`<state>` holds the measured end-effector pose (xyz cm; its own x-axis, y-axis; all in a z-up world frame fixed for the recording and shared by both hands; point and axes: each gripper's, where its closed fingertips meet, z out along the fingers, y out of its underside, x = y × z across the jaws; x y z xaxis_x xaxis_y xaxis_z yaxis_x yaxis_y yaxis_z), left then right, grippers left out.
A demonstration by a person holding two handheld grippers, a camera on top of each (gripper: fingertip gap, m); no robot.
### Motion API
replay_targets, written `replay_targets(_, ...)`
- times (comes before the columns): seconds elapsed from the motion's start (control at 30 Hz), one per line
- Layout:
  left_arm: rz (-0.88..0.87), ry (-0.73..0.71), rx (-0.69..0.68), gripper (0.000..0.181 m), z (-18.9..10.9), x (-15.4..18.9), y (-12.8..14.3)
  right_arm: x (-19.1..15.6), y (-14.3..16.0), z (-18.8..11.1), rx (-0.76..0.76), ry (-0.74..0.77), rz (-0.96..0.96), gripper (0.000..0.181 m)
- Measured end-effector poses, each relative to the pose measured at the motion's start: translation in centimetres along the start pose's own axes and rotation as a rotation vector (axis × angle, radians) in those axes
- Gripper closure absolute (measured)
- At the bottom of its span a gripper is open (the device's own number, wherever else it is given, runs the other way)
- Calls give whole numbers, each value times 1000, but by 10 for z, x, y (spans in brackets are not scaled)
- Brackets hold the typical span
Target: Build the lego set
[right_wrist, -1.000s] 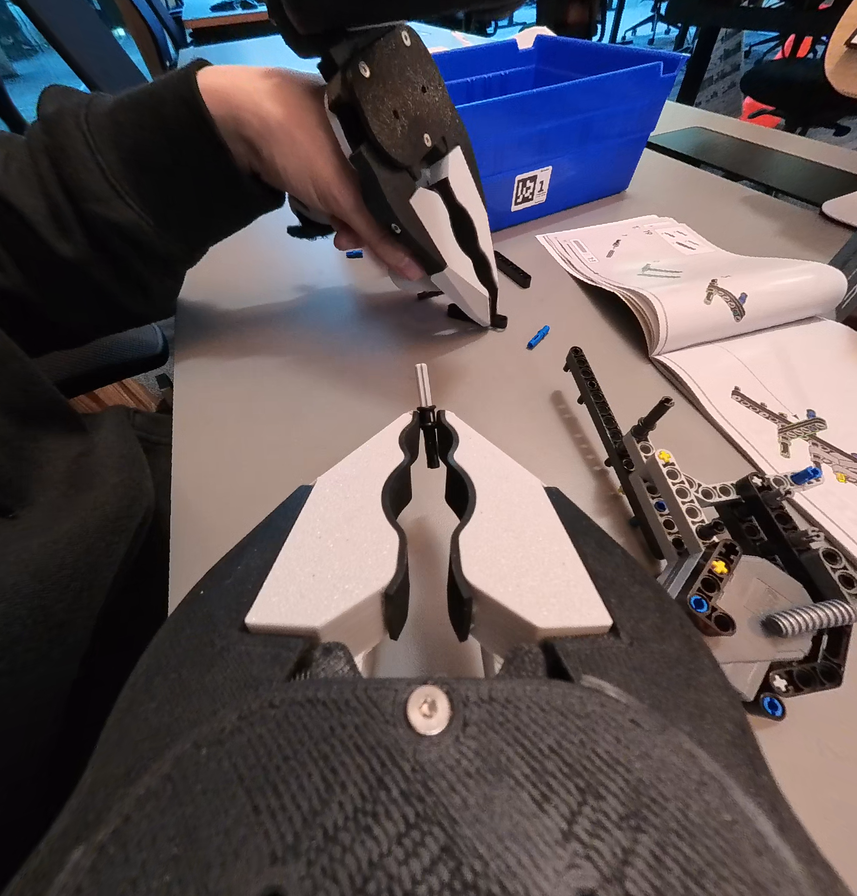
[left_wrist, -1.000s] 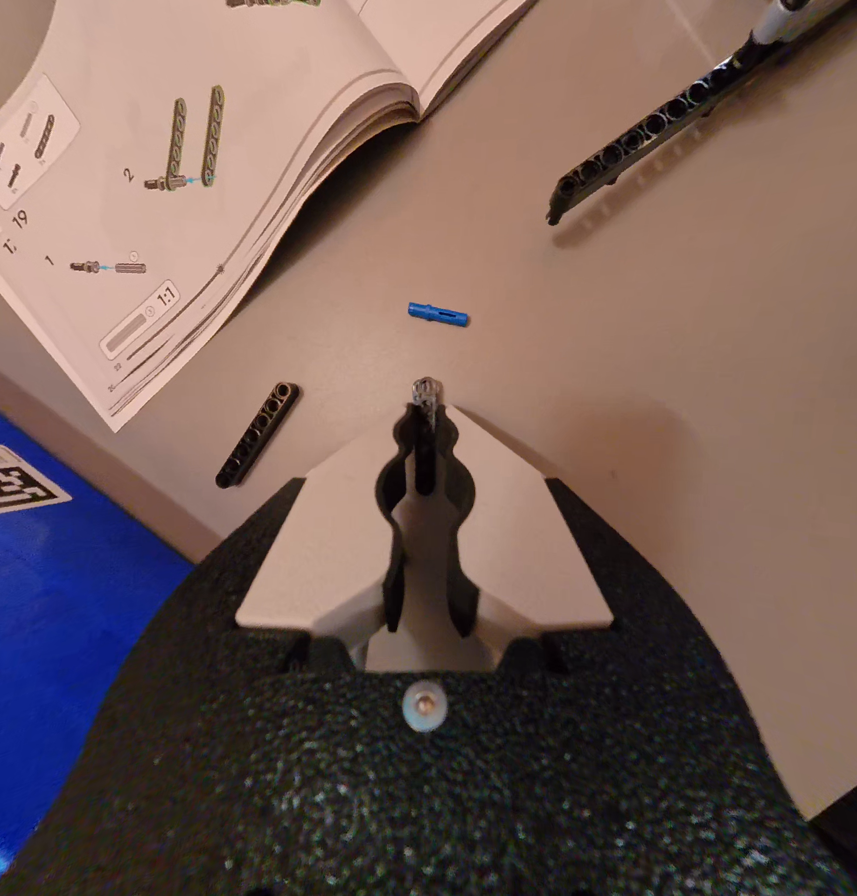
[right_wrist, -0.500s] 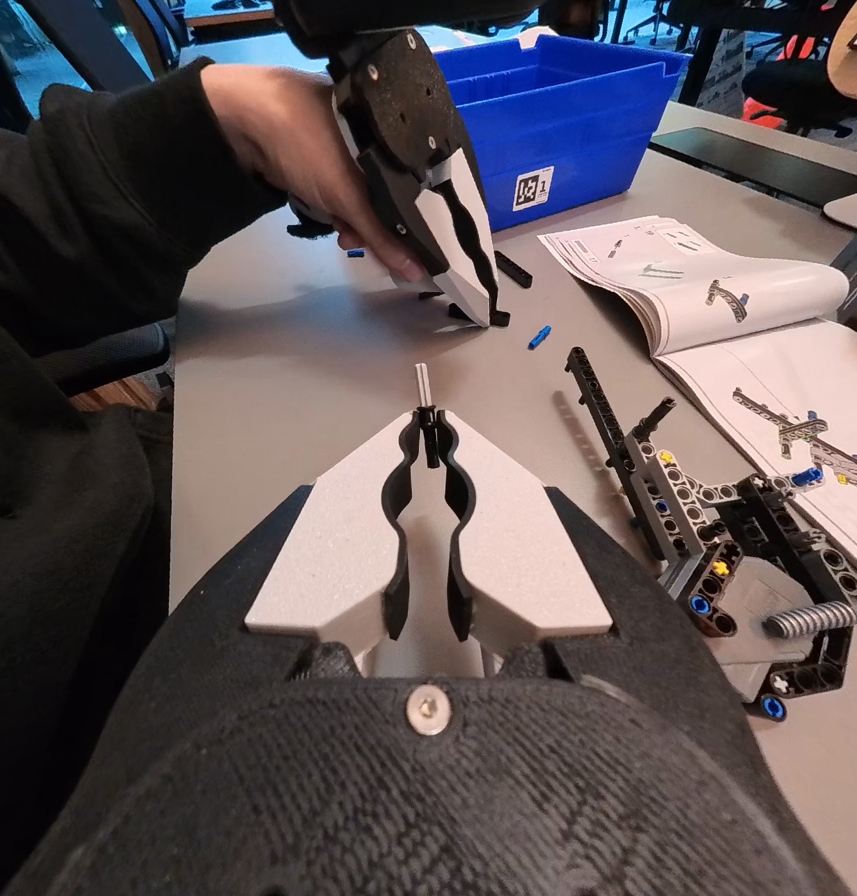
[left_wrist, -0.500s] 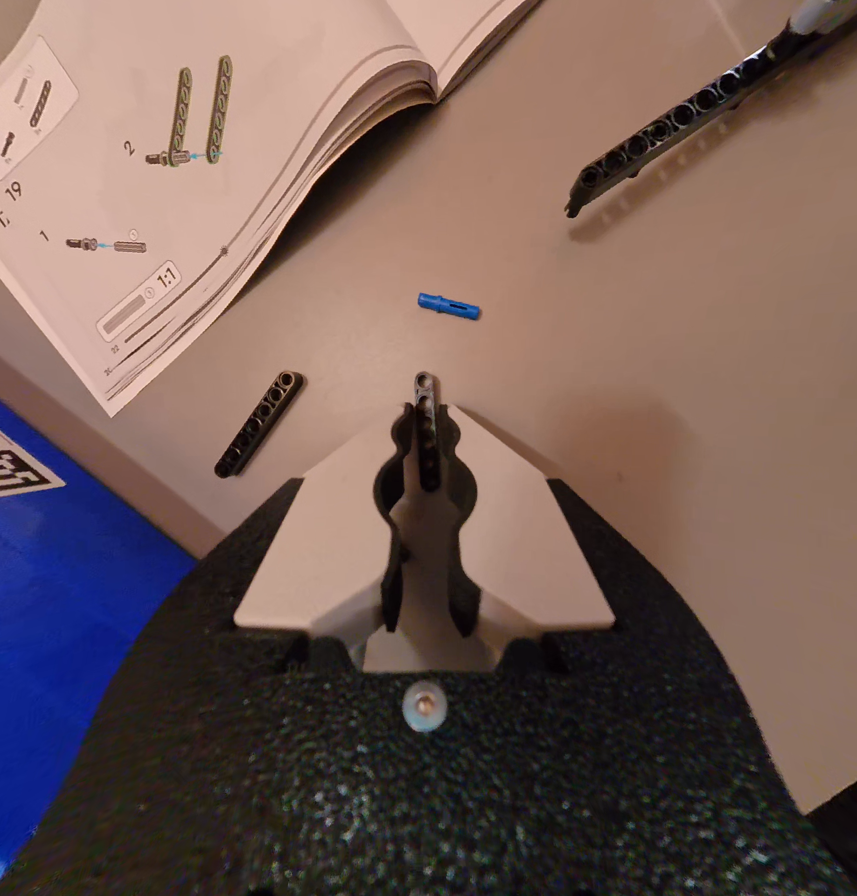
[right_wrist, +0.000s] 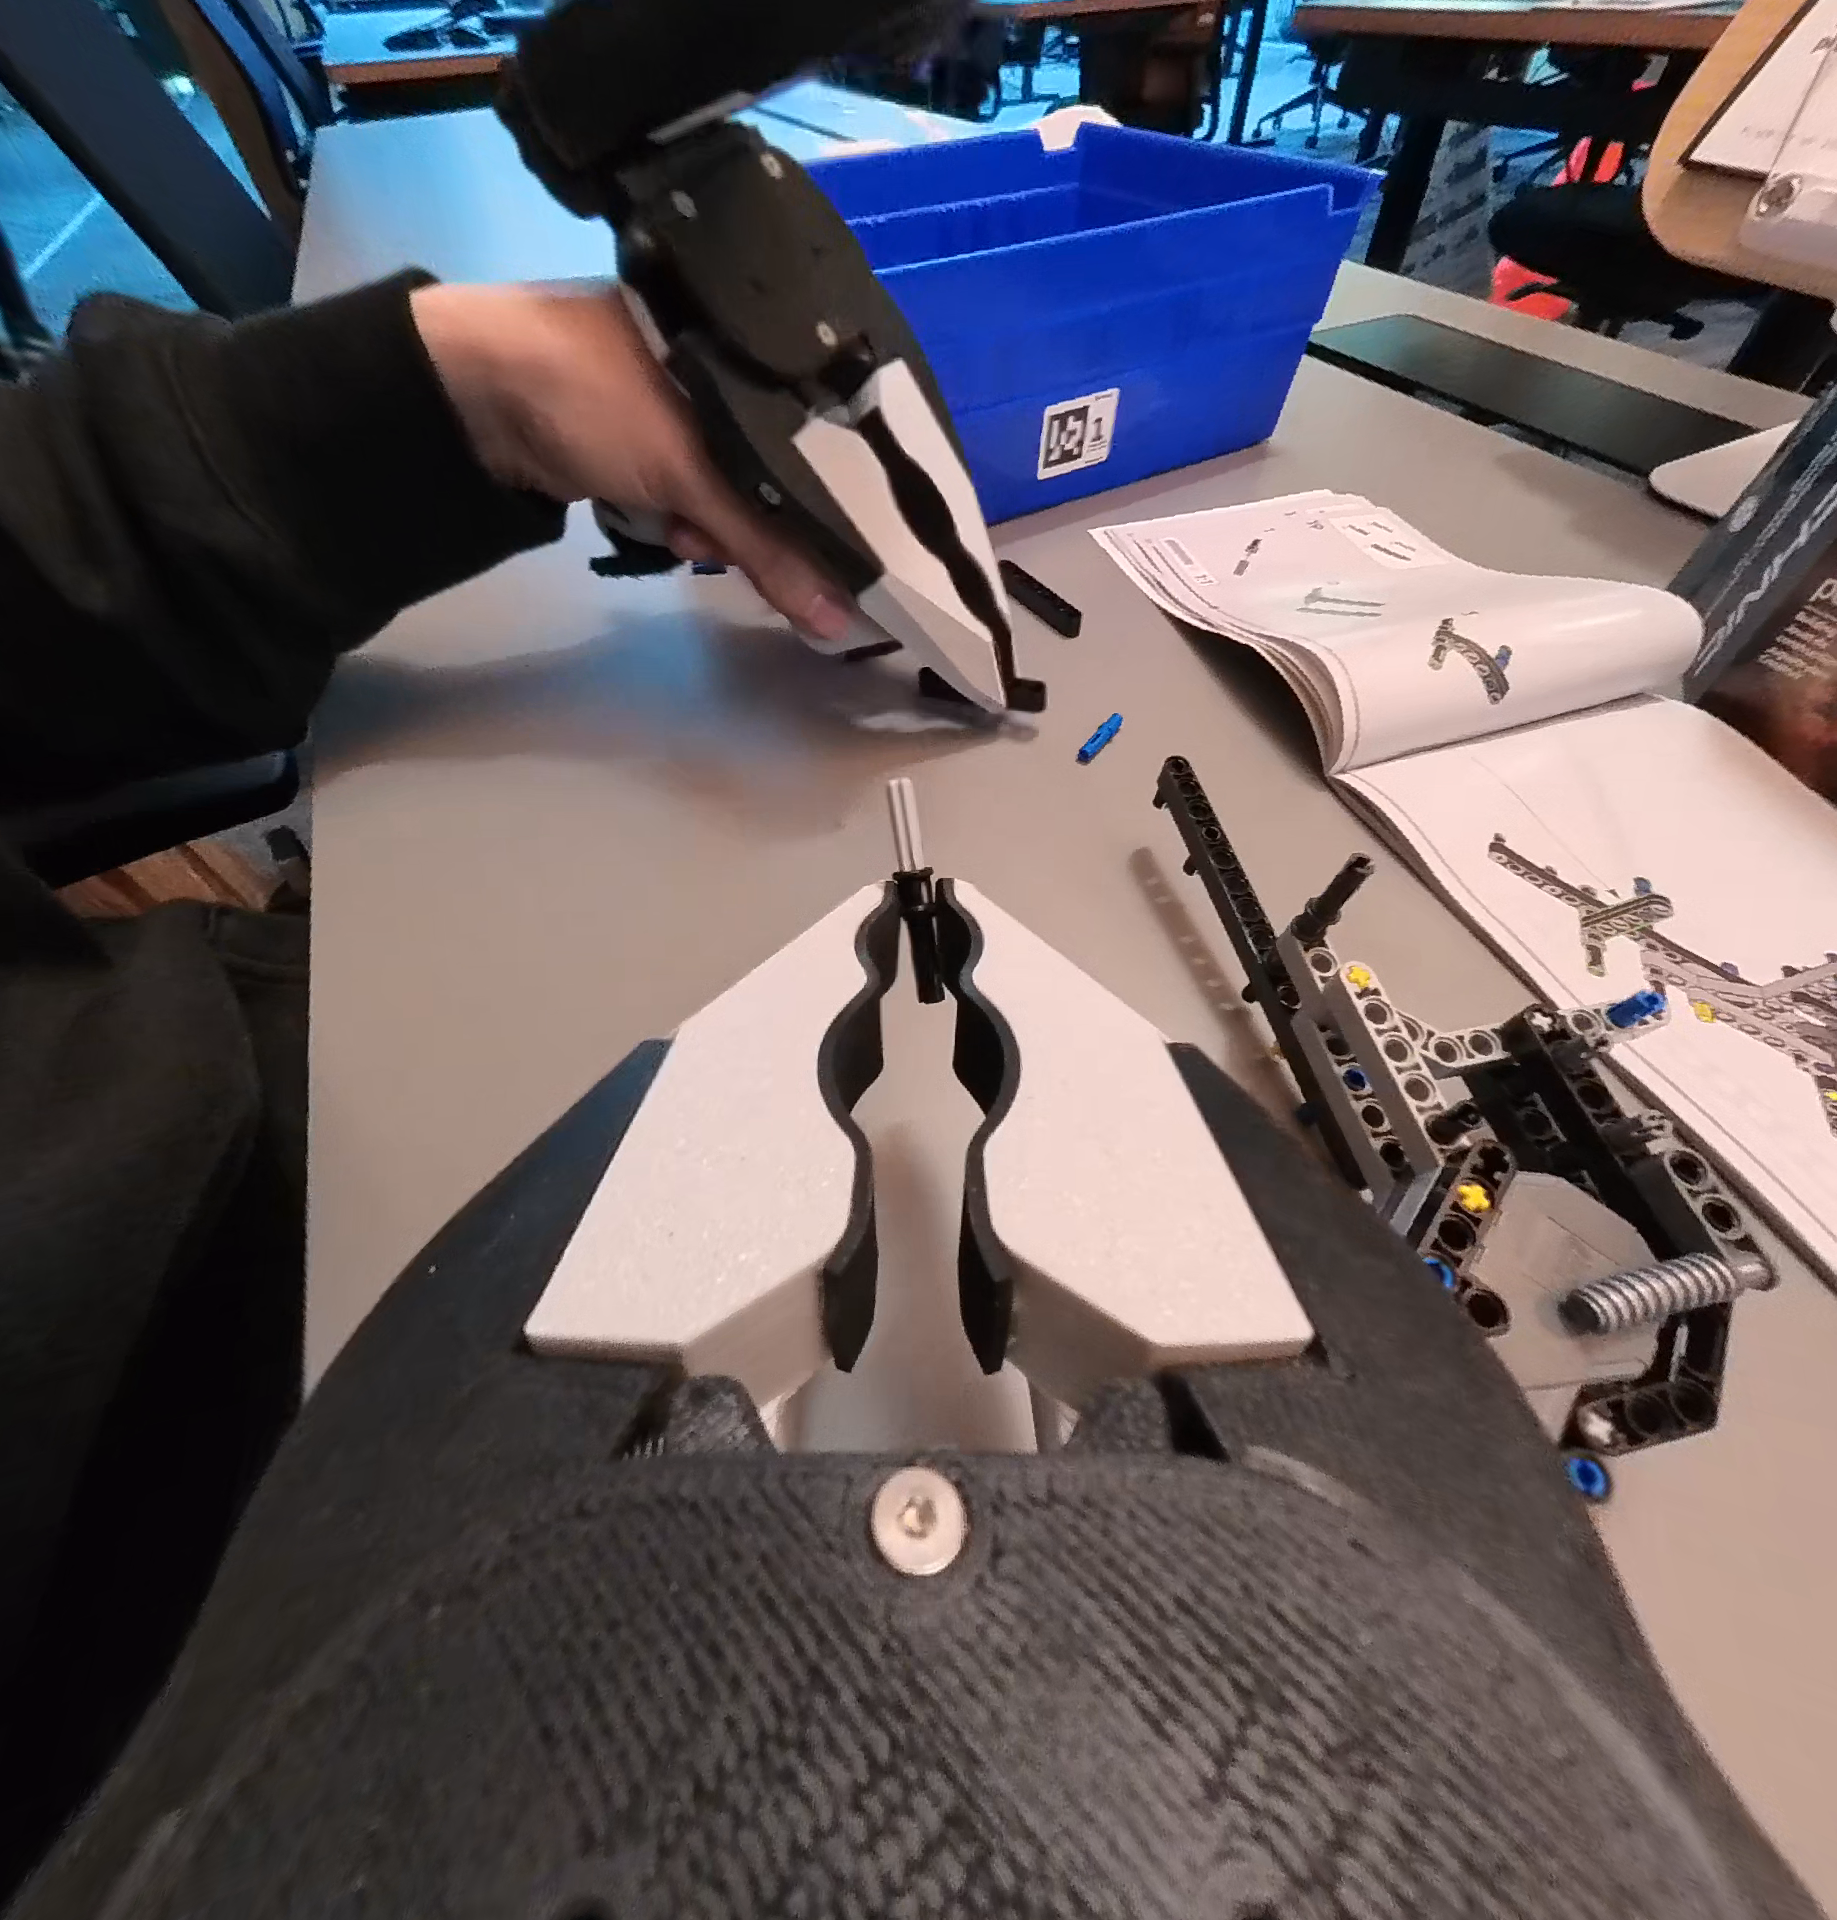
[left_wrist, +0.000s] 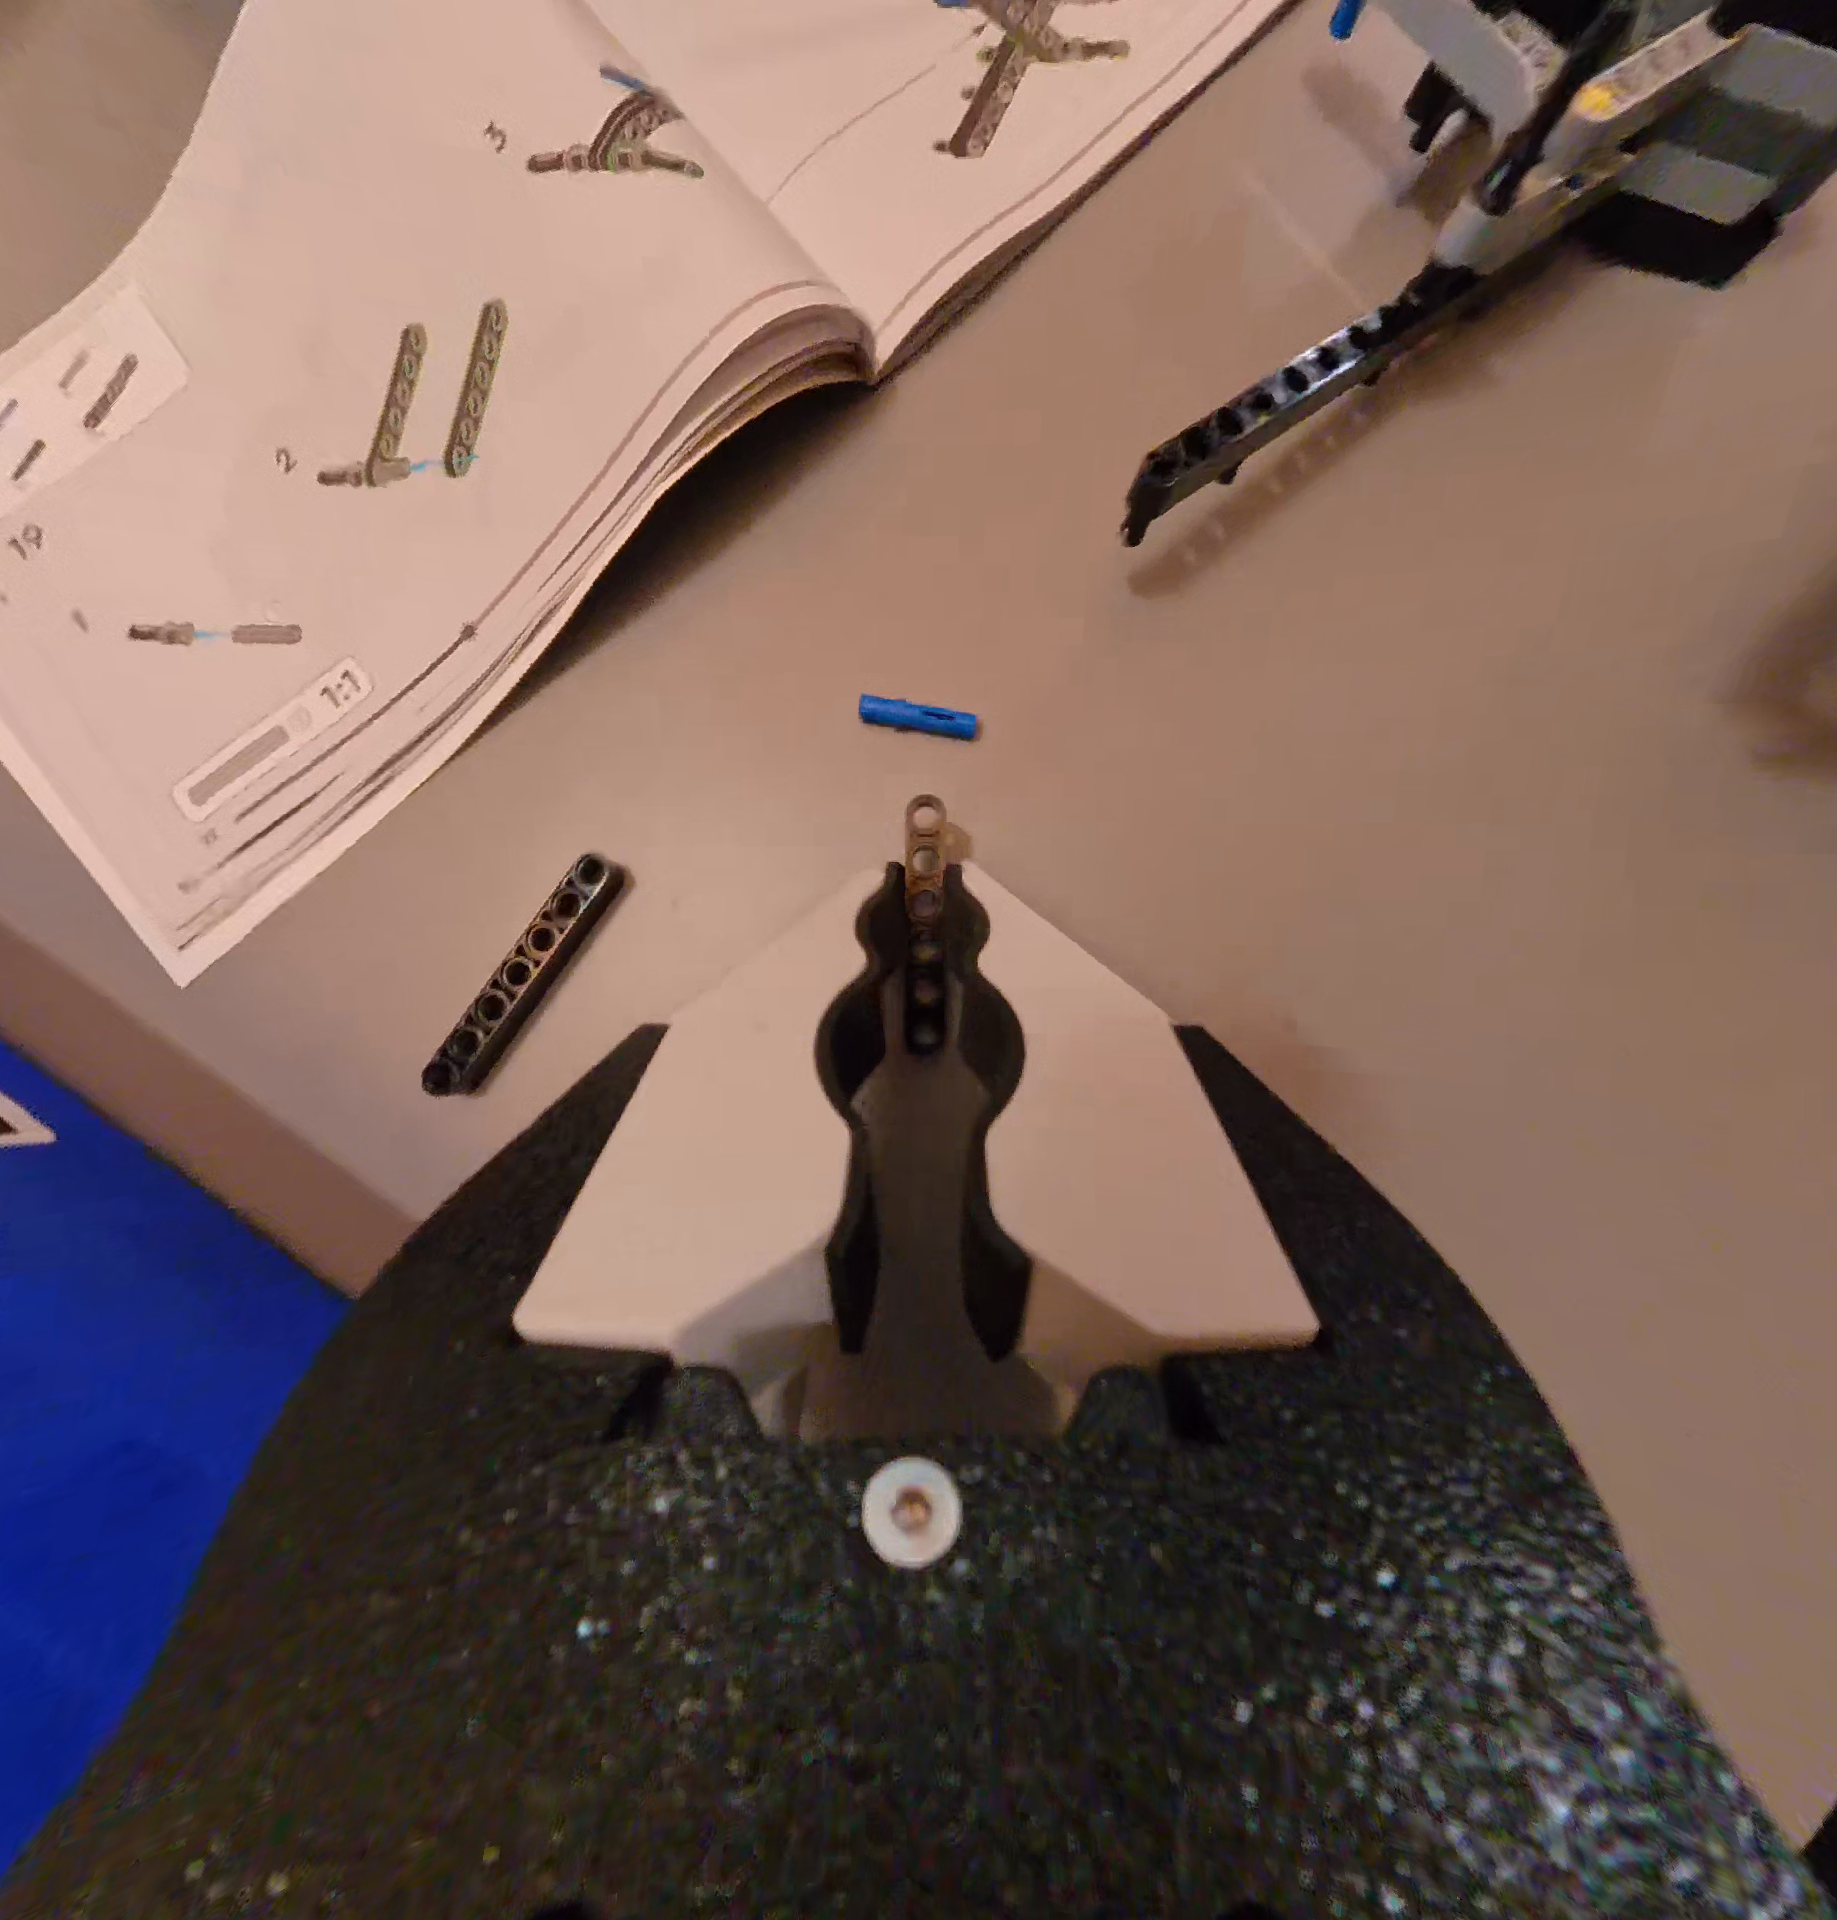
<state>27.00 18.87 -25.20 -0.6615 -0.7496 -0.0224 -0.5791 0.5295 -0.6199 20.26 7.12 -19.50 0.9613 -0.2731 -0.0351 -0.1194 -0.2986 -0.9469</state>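
Left wrist view shows my left gripper (left_wrist: 924,883) pinching a thin black liftarm (left_wrist: 925,914), a blue pin (left_wrist: 917,716) just beyond it at frame centre. Only the right wrist view shows the hand (right_wrist: 592,416) tilting it steeply down at upper centre, and my right gripper (right_wrist: 916,904) clamped on a black-and-grey axle pin (right_wrist: 912,873).

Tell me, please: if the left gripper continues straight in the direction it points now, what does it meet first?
Probably the blue pin, lying just ahead of the left gripper and the thin black beam it holds. It points down, so the table could come first; depth is unclear.
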Motion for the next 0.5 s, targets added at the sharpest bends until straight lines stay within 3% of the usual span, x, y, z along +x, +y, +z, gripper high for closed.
replay_targets(0.23, 179, 132, 299, 176, -22, 33, -40, 13, -5, 11, 2, 104, -108, 177)
replay_targets(0.37, 219, 265, 523, 176, -53, 55, -63, 16, -20, 22, 81, 117, -100, 177)
replay_targets(0.43, 251, 327, 573, 176, -70, 68, -70, 16, -29, 27, 128, 111, -91, 177)
replay_targets(0.5, 309, 315, 540, 176, -76, 72, -72, 14, -34, 32, 151, 109, -102, 177)
